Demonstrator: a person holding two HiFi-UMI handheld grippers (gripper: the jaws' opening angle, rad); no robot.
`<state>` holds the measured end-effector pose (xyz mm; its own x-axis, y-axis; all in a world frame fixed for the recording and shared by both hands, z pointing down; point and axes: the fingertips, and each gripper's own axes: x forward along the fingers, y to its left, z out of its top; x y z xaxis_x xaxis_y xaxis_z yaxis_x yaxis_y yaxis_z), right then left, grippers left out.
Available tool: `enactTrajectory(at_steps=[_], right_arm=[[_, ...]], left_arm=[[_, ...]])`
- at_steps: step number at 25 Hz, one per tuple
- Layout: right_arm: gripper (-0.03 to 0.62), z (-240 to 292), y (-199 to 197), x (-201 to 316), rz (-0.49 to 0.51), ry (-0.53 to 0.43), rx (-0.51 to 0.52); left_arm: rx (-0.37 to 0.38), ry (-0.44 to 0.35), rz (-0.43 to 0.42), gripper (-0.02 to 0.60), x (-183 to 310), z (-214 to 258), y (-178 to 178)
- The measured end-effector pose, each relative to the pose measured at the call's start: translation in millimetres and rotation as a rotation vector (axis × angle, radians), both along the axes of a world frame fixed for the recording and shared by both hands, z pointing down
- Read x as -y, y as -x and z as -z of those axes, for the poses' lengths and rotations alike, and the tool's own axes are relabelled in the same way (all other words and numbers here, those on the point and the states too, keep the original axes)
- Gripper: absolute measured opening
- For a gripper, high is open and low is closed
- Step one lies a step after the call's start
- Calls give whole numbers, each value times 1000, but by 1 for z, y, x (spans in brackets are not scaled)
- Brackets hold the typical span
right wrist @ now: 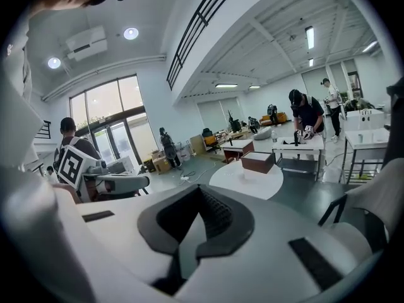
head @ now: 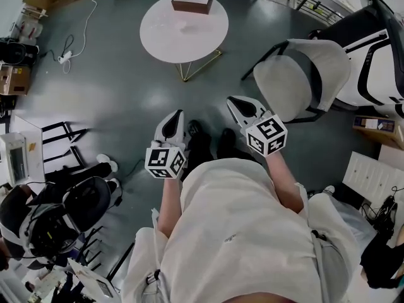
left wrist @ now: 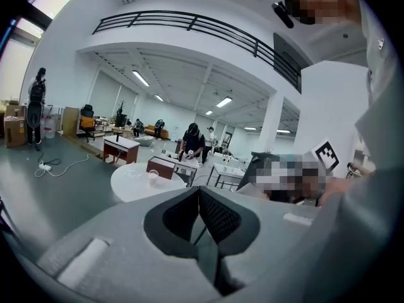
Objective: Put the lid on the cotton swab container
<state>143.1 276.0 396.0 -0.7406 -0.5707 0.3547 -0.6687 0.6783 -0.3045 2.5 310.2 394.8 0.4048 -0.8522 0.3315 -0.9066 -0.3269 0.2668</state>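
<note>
White and round, the tabletop (head: 202,36) stands on the grey floor (head: 126,100), well apart from the person, with a brown box (head: 192,0) at its far edge. In the left gripper view a small clear container (left wrist: 153,178) sits on it near the box, too small to tell whether it bears a lid. The left gripper (head: 172,126) and right gripper (head: 245,109) are held side by side near the person's body, tilted slightly down. The left gripper's fingers (left wrist: 221,216) are pressed together on nothing, and so are the right gripper's fingers (right wrist: 218,213).
</note>
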Motion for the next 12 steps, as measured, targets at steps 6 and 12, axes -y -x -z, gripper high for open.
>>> enactTrajectory(at_steps=[6,12], right_arm=[[6,11,24,34,-27,-14,-3],[6,24,56,62,-55,-32,-13]], left_arm=[[6,-64,-39,9,41,18,28],[5,-86,-94,9,75,29,62]])
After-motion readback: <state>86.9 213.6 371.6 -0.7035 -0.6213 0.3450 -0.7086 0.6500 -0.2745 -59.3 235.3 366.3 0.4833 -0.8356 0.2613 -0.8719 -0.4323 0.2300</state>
